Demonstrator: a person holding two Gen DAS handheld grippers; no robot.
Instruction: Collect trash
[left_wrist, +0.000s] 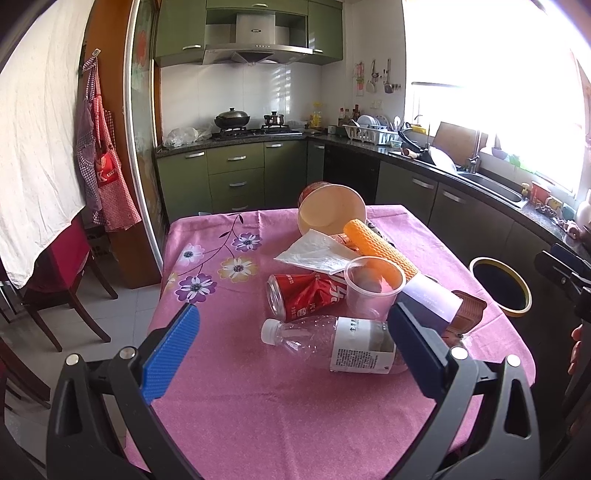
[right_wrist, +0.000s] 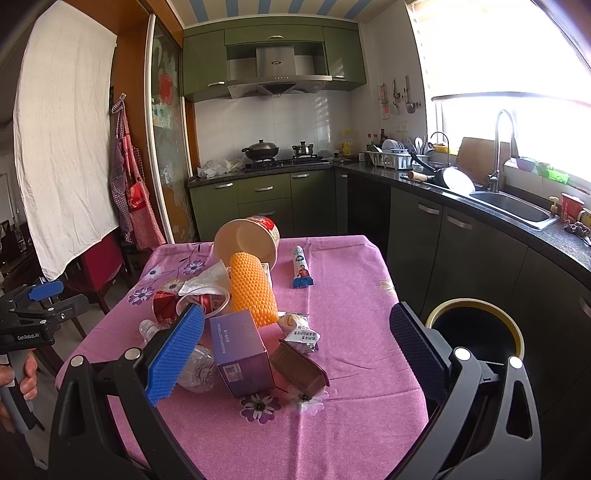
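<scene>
- Step: start of collection, nothing picked yet. Left hand-held gripper (left_wrist: 291, 349) spread wide and empty, hovering over the near edge of the surface (left_wrist: 236, 413), a table under a pink flowered cloth. Right hand-held gripper (right_wrist: 297, 350) also wide, holding nothing.
- Trash sits in one heap mid-surface; the round black bin with a yellow rim (right_wrist: 476, 334) stands on the floor just off the table's right side, open-topped.
- Next move, my guess: the left goes for the clear crumpled plastic bottle with a white cap (left_wrist: 325, 341), nearest its fingers, lying on its side. Needs lowering and closing across the body. Thin plastic will likely flex and may slip.
- The right is closest to the purple cardboard box (right_wrist: 242, 352), rigid with flat faces, an easy pinch. The brown plastic tray (right_wrist: 301, 365) leans beside it, tilted.
- Crushed red aluminium can (left_wrist: 304, 295), dented, on its side, touching the bottle.
- Clear plastic cup (left_wrist: 373, 286), thin-walled, upright or slightly tilted, resting against the can.
- Orange honeycomb-textured foam roll (right_wrist: 253, 291), soft and bumpy, leaning into the big paper noodle bowl (right_wrist: 245, 240), which is tipped with its mouth toward the camera.
- Crumpled white tissue (left_wrist: 319, 251), limp; needs a low pinch.
- White and blue squeeze tube (right_wrist: 301, 267) lies apart from the heap, flat on the cloth.
- Small white printed wrapper (right_wrist: 301, 332) near the tray, crinkly.
</scene>
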